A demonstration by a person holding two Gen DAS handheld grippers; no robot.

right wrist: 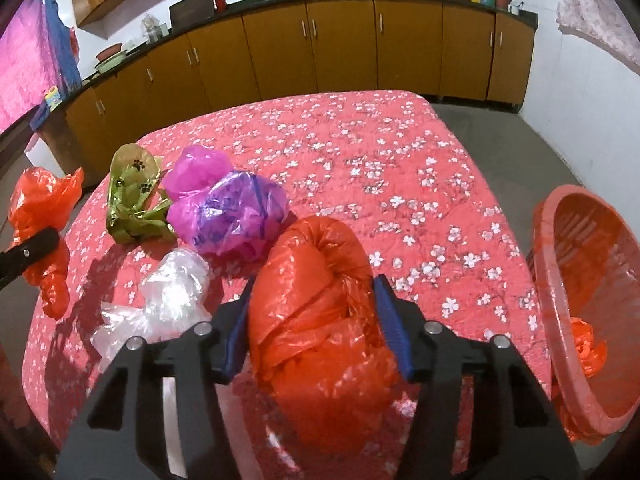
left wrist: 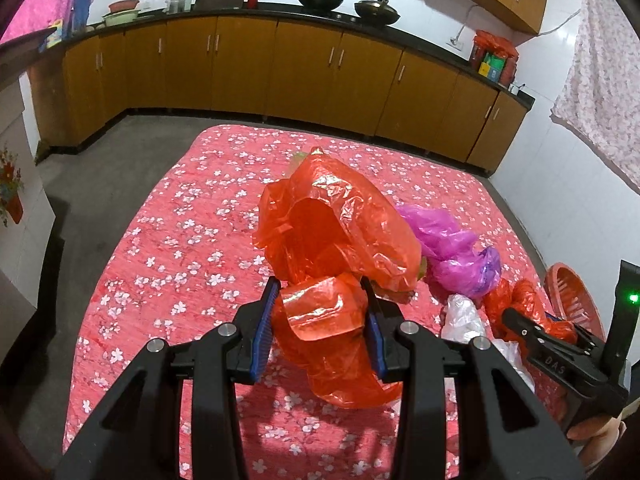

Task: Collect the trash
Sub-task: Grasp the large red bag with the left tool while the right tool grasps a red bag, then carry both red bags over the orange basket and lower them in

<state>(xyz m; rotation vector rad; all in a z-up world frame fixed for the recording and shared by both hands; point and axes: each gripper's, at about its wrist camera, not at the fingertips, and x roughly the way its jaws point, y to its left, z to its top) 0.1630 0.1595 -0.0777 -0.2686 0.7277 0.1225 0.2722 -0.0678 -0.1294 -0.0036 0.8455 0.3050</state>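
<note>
Left wrist view: the left gripper (left wrist: 322, 300) is clenched on a crumpled orange bag (left wrist: 336, 232), held up over the middle of the flowered tabletop (left wrist: 168, 240); only a fold sits between the pads, so the slick film could slide out on the way to the basket (left wrist: 576, 300) at the right edge; a purple bag (left wrist: 456, 248) and a clear bag (left wrist: 464, 320) lie near that edge.

Right wrist view: the right gripper (right wrist: 314, 300) grasps a second orange bag (right wrist: 320, 304) near the tabletop's near edge; the basket (right wrist: 560, 240) stands tilted just beside the right edge with an orange scrap (right wrist: 586, 344) inside; a careless drop could miss its rim or tip it; the green paw-print bag (right wrist: 134, 196) waits by the left edge.
</note>
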